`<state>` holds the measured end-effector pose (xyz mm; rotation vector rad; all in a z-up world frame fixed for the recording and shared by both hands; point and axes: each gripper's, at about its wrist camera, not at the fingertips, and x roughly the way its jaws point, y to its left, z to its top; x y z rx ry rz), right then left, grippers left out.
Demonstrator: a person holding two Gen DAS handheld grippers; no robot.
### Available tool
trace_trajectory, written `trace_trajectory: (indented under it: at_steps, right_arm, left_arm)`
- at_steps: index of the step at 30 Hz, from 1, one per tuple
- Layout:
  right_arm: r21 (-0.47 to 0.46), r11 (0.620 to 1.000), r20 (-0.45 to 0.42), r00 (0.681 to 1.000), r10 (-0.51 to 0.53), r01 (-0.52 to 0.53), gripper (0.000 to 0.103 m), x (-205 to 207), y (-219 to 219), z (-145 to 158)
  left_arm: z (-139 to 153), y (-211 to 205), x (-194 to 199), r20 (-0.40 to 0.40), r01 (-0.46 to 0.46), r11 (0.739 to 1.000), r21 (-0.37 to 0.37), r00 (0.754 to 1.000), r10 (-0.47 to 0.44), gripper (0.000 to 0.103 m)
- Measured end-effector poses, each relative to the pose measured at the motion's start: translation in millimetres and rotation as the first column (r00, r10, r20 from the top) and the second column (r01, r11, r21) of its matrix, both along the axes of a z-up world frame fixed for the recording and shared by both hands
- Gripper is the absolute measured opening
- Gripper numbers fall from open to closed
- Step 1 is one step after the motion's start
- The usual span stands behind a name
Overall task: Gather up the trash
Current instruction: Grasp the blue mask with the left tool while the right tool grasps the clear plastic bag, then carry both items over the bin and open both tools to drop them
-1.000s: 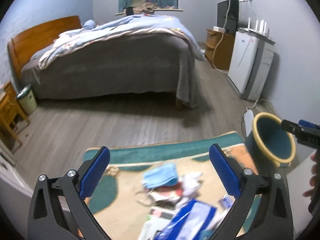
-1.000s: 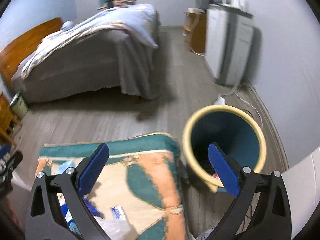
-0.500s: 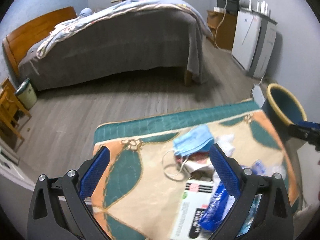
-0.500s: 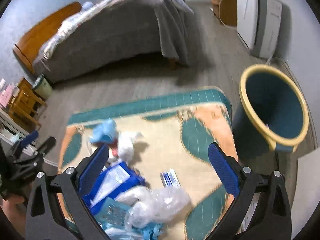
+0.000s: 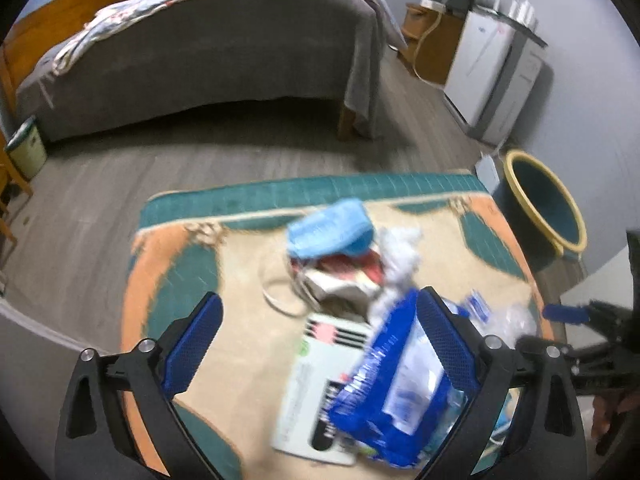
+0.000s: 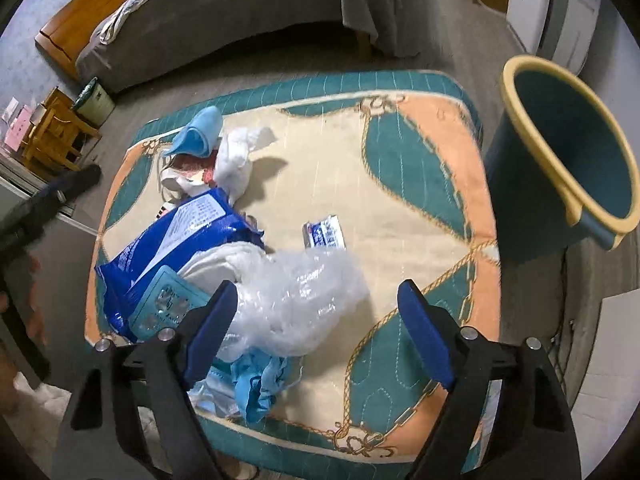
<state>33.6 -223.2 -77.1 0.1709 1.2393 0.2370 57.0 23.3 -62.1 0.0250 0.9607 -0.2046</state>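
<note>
A pile of trash lies on a patterned rug [image 6: 420, 152]: a blue plastic bag [image 6: 176, 236], clear crumpled plastic [image 6: 304, 300], a blue face mask [image 6: 200, 132], white tissue [image 6: 236, 156], a small wrapper [image 6: 324, 232] and a white box [image 5: 320, 380]. A teal bin with a yellow rim [image 6: 560, 152] stands at the rug's right edge, also in the left wrist view [image 5: 540, 208]. My left gripper [image 5: 320, 348] is open above the box and blue bag [image 5: 396, 384]. My right gripper [image 6: 316, 332] is open above the clear plastic.
A bed with a grey cover [image 5: 208, 52] stands behind the rug. A white appliance [image 5: 496, 68] and a wooden cabinet [image 5: 428, 40] line the right wall. A small green bin [image 5: 24, 148] and wooden furniture [image 6: 56, 132] are on the left. Grey wood floor [image 5: 100, 200] surrounds the rug.
Both grippers have tilted down and moved closer over the rug. The trash pile has come nearer in both views. Both stay open and empty.
</note>
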Motion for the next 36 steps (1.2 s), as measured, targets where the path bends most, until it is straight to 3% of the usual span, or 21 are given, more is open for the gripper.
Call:
trace_trajectory:
  at_steps: [4,6,9,10,14,19,25,27,28,29,31,36]
  right_arm:
    - [0.026,1.000,-0.043,0.999,0.013,-0.012,0.065,2,6,-6]
    - [0.046,0.999,-0.072,0.997,0.018,-0.015,0.042,3,7,-11]
    - [0.092,0.996,-0.064,0.998,-0.006,0.011,0.018,2,4,-3]
    - [0.098,0.995,-0.043,0.999,-0.011,0.015,0.015,3,3,4]
    - [0.122,0.992,0.082,0.996,-0.022,0.012,0.012,8,-5,40]
    - [0.096,0.995,0.183,0.983,-0.007,-0.011,0.012,30,-6,69]
    - [0.075,0.997,0.178,0.984,-0.011,-0.003,0.012,55,-15,60]
    - [0.067,0.998,0.165,0.986,-0.014,0.003,0.012,61,-17,54]
    - [0.062,0.998,0.161,0.987,-0.015,0.005,0.012,65,-18,51]
    - [0.052,0.999,0.161,0.987,-0.014,0.005,0.012,70,-19,48]
    - [0.037,0.999,0.165,0.986,-0.014,0.008,0.012,72,-22,46]
    - [0.067,0.997,0.152,0.988,-0.036,0.026,0.012,73,-30,44]
  left_arm:
    - [-5,-27,-14,0.011,0.078,0.994,0.071,0.997,-0.079,0.095]
    - [-10,-33,-14,-0.011,0.099,0.992,0.078,0.995,-0.098,0.094]
    - [-12,-32,-10,-0.025,0.104,0.992,0.077,0.994,-0.102,0.079]
    - [-13,-30,-7,-0.035,0.095,0.993,0.066,0.995,-0.093,0.074]
    - [-6,-21,8,-0.027,0.072,0.997,-0.012,0.997,-0.073,0.068]
    - [-12,-24,45,-0.033,0.073,0.997,-0.003,0.997,-0.073,0.068]
    - [-44,-41,80,-0.073,0.126,0.991,0.037,0.990,-0.123,0.068]
    - [-54,-46,89,-0.094,0.130,0.989,0.069,0.988,-0.124,0.058]
    - [-60,-47,92,-0.109,0.132,0.988,0.085,0.986,-0.123,0.043]
    - [-64,-47,93,-0.116,0.136,0.986,0.094,0.985,-0.125,0.035]
    - [-62,-47,93,-0.104,0.149,0.983,0.109,0.985,-0.138,0.030]
    - [-43,-32,90,-0.061,0.132,0.989,0.063,0.990,-0.129,0.025]
